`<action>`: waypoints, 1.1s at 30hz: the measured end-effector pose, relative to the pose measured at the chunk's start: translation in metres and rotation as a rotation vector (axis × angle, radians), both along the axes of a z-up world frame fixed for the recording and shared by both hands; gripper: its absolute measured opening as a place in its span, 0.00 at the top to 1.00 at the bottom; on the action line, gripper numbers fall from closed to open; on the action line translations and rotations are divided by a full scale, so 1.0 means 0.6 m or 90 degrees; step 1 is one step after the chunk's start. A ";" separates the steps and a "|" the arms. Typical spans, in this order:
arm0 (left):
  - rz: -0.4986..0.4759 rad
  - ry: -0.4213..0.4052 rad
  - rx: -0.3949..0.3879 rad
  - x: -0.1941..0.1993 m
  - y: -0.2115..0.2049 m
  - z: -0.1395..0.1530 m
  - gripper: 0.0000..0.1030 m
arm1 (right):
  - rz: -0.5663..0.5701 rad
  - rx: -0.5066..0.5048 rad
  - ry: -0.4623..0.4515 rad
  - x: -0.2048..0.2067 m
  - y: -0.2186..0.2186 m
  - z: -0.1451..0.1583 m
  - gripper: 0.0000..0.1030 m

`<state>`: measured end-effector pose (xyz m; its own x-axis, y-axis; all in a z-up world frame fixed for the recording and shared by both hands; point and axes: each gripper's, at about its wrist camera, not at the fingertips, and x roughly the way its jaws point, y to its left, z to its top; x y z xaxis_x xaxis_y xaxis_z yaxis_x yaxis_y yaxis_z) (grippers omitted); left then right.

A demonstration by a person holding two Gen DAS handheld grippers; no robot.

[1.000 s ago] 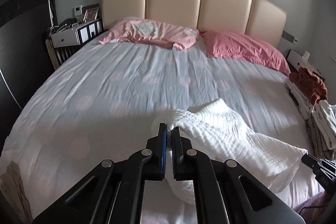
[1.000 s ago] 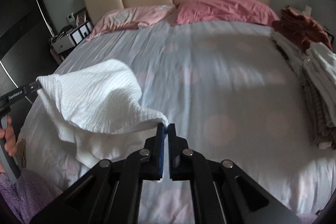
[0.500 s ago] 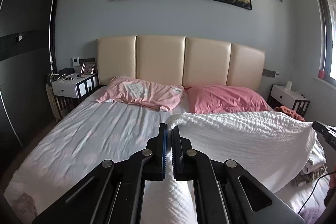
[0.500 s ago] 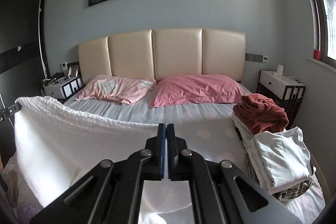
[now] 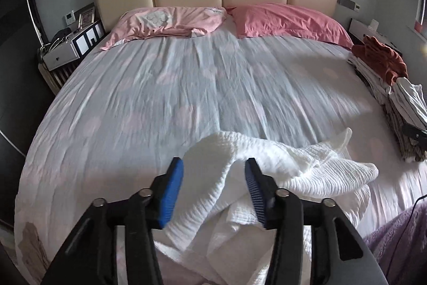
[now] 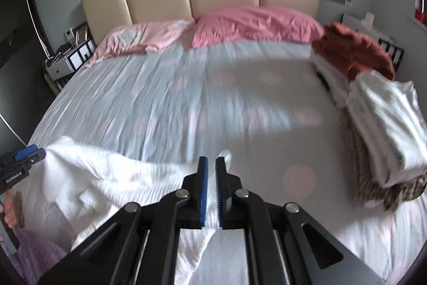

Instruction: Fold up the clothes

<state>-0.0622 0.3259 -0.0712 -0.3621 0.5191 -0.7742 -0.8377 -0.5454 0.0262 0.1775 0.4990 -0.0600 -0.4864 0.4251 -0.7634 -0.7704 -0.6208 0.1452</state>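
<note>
Between the left gripper's wide-parted blue pads, a crumpled white garment lies released on the bed. Just ahead of it and around the right gripper, the same cloth passes between nearly closed pads; whether they pinch it is unclear. Folded clothes sit to that gripper's right.

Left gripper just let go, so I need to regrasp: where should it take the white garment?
Probably the raised ridged edge of the white garment lying between the left gripper pads: come straight down from above. The fabric humps up there, so it offers a pinchable fold.
</note>
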 end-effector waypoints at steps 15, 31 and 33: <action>-0.204 -0.103 -0.087 0.147 0.059 -0.100 0.31 | 0.002 -0.280 -0.047 0.025 -0.057 -0.196 0.58; -0.234 -0.137 -0.145 0.165 0.077 -0.148 0.31 | -0.020 -0.135 0.022 0.028 -0.029 -0.135 0.98; -0.220 -0.145 -0.133 0.154 0.074 -0.143 0.31 | -0.053 -0.110 0.021 0.037 -0.002 -0.121 0.98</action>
